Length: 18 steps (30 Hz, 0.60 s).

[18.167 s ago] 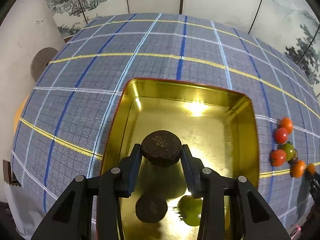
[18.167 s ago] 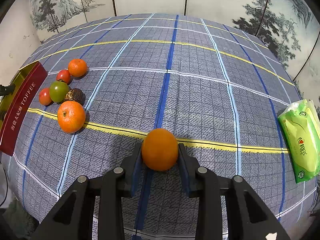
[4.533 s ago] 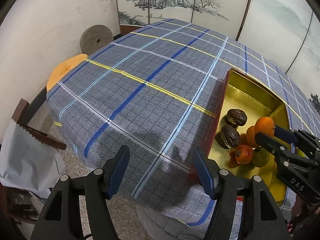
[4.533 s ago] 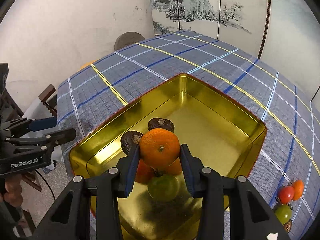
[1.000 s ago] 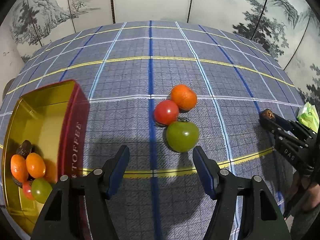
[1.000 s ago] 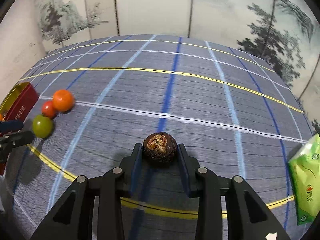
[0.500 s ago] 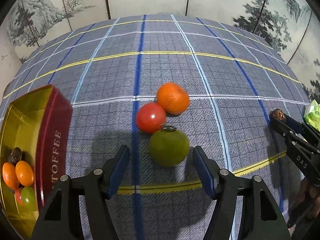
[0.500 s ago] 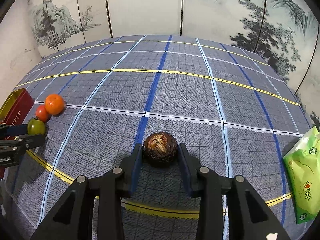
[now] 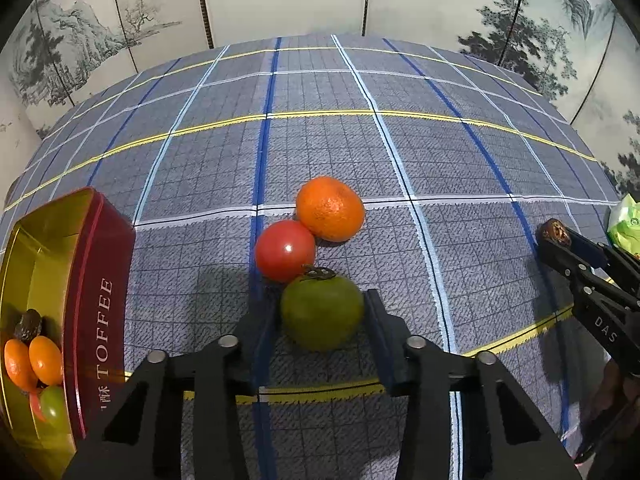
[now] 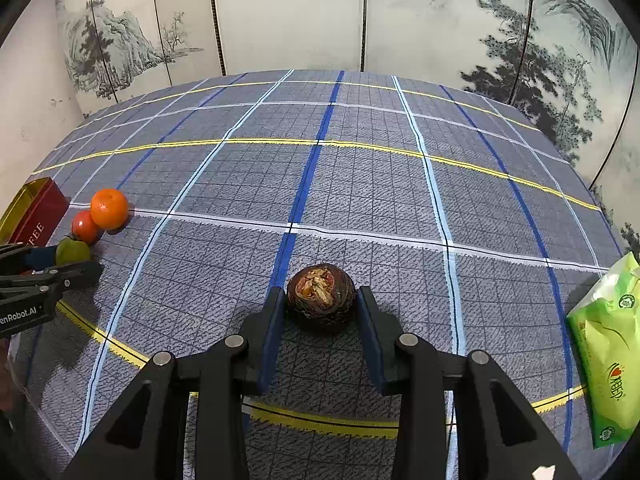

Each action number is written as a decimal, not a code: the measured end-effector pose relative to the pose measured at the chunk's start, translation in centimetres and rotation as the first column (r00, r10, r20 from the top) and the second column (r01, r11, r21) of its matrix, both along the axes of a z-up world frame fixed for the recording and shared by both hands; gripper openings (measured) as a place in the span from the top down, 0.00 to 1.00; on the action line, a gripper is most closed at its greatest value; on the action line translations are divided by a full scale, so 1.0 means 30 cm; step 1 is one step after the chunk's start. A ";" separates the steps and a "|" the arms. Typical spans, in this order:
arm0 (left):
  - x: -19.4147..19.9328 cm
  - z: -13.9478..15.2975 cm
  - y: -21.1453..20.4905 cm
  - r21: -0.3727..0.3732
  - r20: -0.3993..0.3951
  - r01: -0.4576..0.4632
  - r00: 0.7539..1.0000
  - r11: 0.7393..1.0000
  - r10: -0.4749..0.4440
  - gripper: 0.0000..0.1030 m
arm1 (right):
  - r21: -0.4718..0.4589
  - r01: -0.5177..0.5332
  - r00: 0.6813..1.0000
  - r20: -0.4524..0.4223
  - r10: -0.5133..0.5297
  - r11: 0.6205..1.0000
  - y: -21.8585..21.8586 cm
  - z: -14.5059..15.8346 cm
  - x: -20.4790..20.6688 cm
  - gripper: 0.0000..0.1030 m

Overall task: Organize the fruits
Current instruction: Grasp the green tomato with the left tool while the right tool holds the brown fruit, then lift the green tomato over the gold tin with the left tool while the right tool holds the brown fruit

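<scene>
Green tomato (image 9: pixel 322 312), sitting on the bench (image 9: pixel 320 140) beside the red tomato (image 9: pixel 285 250), is now being pinched as the left tongs (image 9: pixel 320 322) are closing around it. Right tongs (image 10: pixel 320 318) are gripping a dark fruit (image 10: pixel 321 298), both likely bound for the tin (image 9: pixel 96 280).

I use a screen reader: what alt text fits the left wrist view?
The left gripper is closing its jaws around a green tomato on a plaid tablecloth, beside a red tomato and an orange. At left, a toffee tin holds fruit.
</scene>
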<state>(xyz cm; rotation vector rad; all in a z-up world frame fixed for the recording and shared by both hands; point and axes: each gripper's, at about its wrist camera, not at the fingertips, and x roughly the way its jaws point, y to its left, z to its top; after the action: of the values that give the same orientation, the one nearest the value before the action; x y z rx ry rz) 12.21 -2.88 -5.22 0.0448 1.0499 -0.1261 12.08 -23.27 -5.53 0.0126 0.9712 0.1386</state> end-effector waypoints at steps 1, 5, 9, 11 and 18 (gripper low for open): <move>-0.001 0.001 0.002 -0.005 -0.002 0.000 1.000 1.000 0.000 0.62 | 0.000 0.000 1.000 0.000 0.000 1.000 -0.001 0.000 0.000 0.66; -0.010 0.002 0.005 0.000 -0.004 0.004 1.000 1.000 -0.004 0.63 | 0.000 0.000 1.000 0.000 0.000 1.000 -0.001 0.000 0.000 0.66; -0.025 0.002 0.012 -0.002 -0.011 0.006 1.000 1.000 -0.006 0.63 | 0.000 0.000 1.000 0.000 0.000 1.000 0.000 0.000 0.000 0.66; -0.033 0.003 0.021 -0.004 -0.015 0.002 1.000 1.000 -0.002 0.63 | -0.001 0.000 1.000 0.000 0.000 1.000 0.001 0.000 0.000 0.66; -0.057 0.015 0.068 -0.008 -0.021 -0.027 0.999 1.000 0.027 0.63 | -0.001 0.000 1.000 0.000 0.000 1.000 0.000 0.000 0.000 0.66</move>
<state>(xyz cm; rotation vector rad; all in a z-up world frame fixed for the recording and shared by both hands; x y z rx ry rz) 10.51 -0.83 -4.78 0.0216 1.0705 -0.1066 12.09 -23.27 -5.55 0.0122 0.9713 0.1382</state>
